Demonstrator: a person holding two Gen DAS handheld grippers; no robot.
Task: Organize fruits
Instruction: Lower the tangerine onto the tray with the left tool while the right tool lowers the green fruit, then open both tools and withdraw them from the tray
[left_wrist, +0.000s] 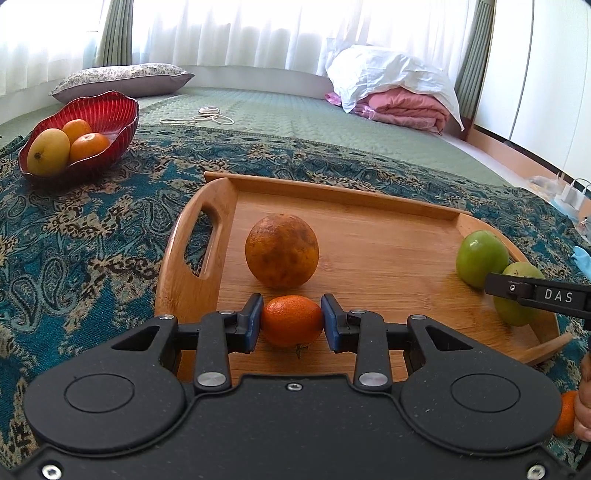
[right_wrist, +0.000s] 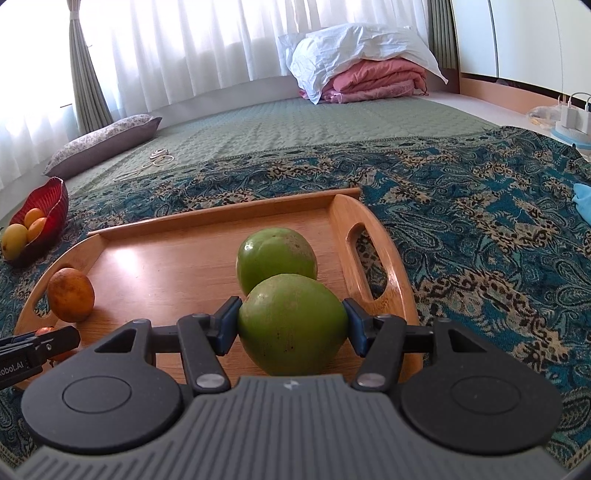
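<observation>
Left gripper (left_wrist: 291, 320) clamps the small orange mandarin (left_wrist: 291, 320), right gripper (right_wrist: 291, 323) squeezes the near green round fruit (right_wrist: 291, 323), both over the wooden tray (left_wrist: 369, 236). I'd lift straight, keep pressure gentle, and avoid bumping neighbours.

Behind the honey-brown bamboo tray (left_wrist: 369, 206), the ribbed red glass bowl (left_wrist: 110, 110) held orange and yellow fruit. On the tray sat a brown-mottled orange (left_wrist: 282, 250), a bright small tangerine (left_wrist: 291, 320) and two green round fruits (right_wrist: 277, 254). Under it, a teal-and-beige paisley cloth (right_wrist: 480, 206).
</observation>
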